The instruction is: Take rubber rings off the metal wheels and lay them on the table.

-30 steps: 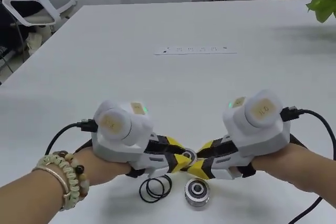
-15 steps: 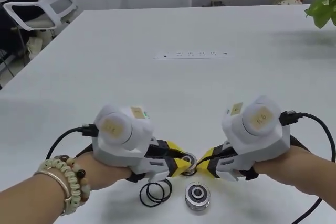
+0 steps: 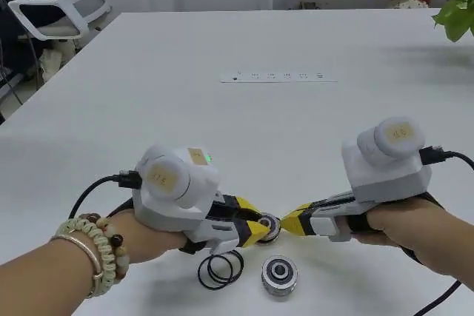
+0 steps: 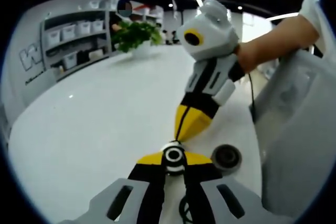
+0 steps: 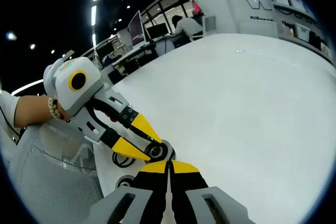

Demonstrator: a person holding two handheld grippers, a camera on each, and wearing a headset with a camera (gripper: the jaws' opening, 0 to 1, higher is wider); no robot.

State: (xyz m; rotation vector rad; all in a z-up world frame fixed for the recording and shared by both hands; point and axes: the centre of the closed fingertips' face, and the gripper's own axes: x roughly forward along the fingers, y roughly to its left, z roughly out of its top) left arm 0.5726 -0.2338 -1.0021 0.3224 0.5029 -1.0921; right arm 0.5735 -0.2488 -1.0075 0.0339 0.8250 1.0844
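Now | left gripper clamps wheel — held level | right gripper pinched closed, tip at wheel

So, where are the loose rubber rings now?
Head view, bottom centre: the rubber rings lie on the table by the left gripper, left of the free metal wheel.

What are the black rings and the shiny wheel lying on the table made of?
Black rings: probably rubber; thin, matte, lying as loose overlapping loops. Shiny wheel: looks like metal; silvery, polished, catching bright glints, with a darker middle. The small wheel held in the left gripper looks much the same.
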